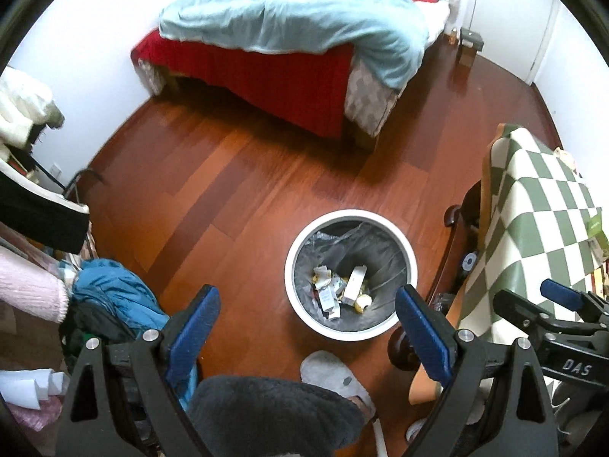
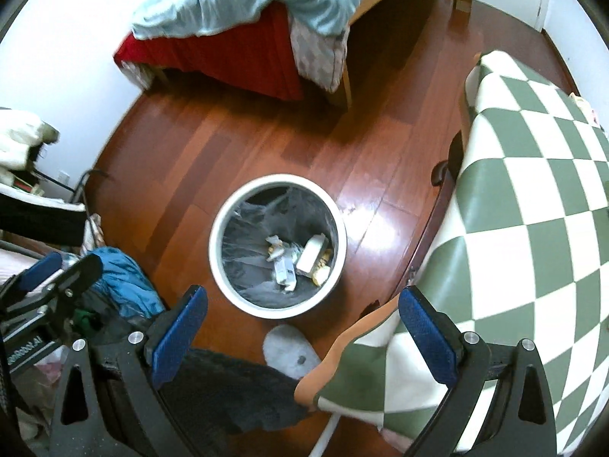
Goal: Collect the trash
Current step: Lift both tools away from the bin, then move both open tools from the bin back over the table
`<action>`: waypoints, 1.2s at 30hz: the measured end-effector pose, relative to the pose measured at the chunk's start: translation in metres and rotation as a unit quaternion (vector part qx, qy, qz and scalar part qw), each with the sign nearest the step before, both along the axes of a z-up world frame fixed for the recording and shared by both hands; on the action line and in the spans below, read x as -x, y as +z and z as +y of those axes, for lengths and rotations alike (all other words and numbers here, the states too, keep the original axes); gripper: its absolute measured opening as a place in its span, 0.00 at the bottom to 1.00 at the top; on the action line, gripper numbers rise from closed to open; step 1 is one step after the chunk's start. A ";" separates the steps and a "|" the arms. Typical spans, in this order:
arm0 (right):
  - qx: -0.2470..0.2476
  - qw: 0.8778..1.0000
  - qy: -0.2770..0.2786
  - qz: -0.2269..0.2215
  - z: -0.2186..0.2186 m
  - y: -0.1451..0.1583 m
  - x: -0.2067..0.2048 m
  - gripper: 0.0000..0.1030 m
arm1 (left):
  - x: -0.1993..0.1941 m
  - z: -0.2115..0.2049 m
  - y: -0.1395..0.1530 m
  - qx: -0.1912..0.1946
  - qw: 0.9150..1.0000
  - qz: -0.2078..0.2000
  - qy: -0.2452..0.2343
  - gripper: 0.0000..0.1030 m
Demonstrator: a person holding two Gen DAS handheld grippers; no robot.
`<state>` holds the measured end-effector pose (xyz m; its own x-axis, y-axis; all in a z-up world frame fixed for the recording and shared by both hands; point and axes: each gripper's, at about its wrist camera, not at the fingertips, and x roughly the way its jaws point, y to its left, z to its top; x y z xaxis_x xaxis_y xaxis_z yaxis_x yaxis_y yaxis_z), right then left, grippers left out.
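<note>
A round white trash bin (image 1: 293, 266) with a clear liner stands on the wooden floor; it also shows in the right wrist view (image 2: 217, 251). Inside lie crumpled wrappers and a white box (image 1: 354, 283), seen also from the right (image 2: 310, 253). My left gripper (image 1: 308, 323) is open and empty, held above the floor just in front of the bin. My right gripper (image 2: 302, 331) is open and empty, above the bin's near edge and the table corner. Each gripper shows at the edge of the other's view.
A table with a green and white checked cloth (image 2: 533, 209) stands on the right. A bed with a blue blanket and red cover (image 1: 297, 38) is at the back. Clothes (image 1: 110, 293) are piled at left. A grey slipper (image 1: 335, 377) is below the bin.
</note>
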<state>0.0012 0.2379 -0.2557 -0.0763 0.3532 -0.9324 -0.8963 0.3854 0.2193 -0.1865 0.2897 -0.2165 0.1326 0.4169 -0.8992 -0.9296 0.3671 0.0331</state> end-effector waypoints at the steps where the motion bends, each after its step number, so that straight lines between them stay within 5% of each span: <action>1: -0.009 1.000 -0.001 0.005 -0.005 0.008 -0.001 0.98 | -0.001 -0.003 0.004 -0.004 1.000 0.002 0.000 0.91; 10: -0.084 0.992 -0.065 0.074 -0.076 0.065 -0.048 0.98 | -0.051 -0.042 0.037 -0.044 0.999 -0.003 -0.022 0.91; 18: -0.045 0.978 -0.203 0.034 -0.175 0.060 -0.182 0.99 | -0.192 -0.078 -0.014 0.001 0.996 0.009 -0.083 0.91; 21: -0.019 0.962 -0.273 0.007 -0.220 0.046 -0.253 0.99 | -0.254 -0.098 -0.040 0.021 0.993 0.024 -0.113 0.91; 26: 0.005 0.918 -0.396 0.002 -0.298 0.012 -0.366 0.98 | -0.341 -0.123 -0.071 0.043 0.985 0.051 -0.158 0.91; 30: -0.007 0.894 -0.447 0.041 -0.332 -0.018 -0.421 0.64 | -0.387 -0.132 -0.089 0.060 0.980 0.067 -0.176 0.91; 35: -0.031 0.884 -0.462 0.069 -0.341 -0.044 -0.452 0.53 | -0.414 -0.141 -0.100 0.074 0.977 0.079 -0.184 0.91; 36: -0.029 0.884 -0.462 0.071 -0.339 -0.048 -0.455 0.39 | -0.418 -0.144 -0.100 0.080 0.976 0.076 -0.187 0.91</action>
<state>0.4559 -0.1011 -0.3036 0.1550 0.3717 -0.9153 -0.1671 0.9230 0.3466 0.2314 0.1455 -0.3161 0.1082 0.2182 -0.9699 -0.7187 0.6912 0.0753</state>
